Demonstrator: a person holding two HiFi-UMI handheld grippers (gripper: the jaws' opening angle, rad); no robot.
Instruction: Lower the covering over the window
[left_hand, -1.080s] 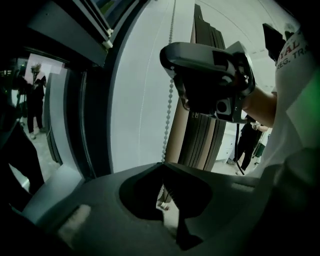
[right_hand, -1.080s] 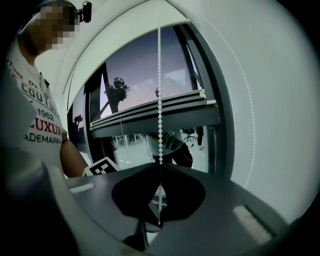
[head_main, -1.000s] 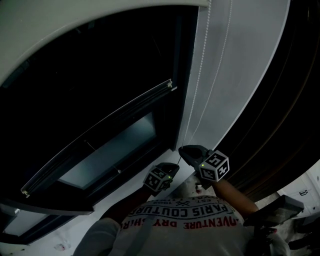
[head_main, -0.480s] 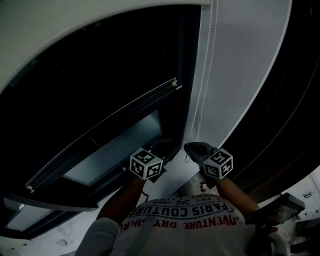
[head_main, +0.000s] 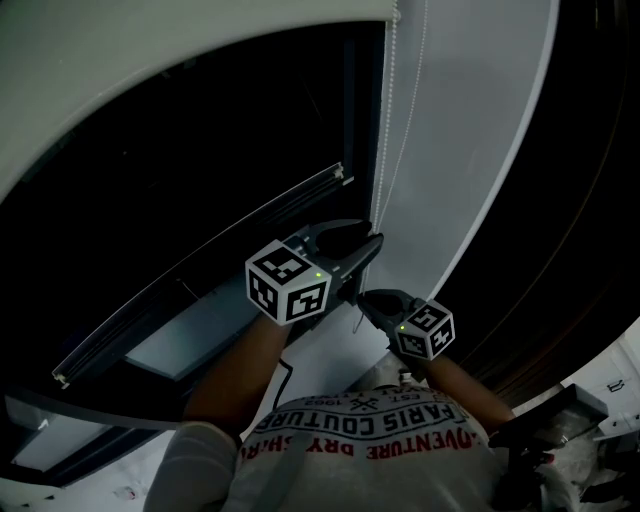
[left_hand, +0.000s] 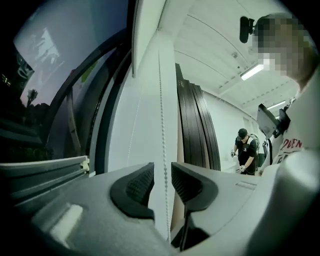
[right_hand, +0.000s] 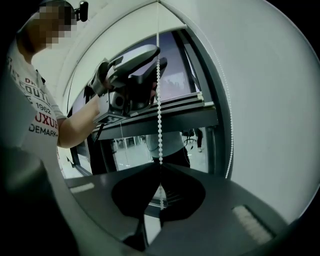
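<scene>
Office — ceiling strip lights (left_hand: 252, 71), big window (head_main: 180, 170).

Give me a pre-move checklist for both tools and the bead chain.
1. Right tool shut on the bead chain: ok.
2. Left tool open, its jaws having just been opening, chain in the gap but not gripped: ok.
3. Left tool above the right one on the same strand: ok.
4. Chain straight between the two tools: ok.
5. Window covered: not ok, it shows dark and bare.
</scene>
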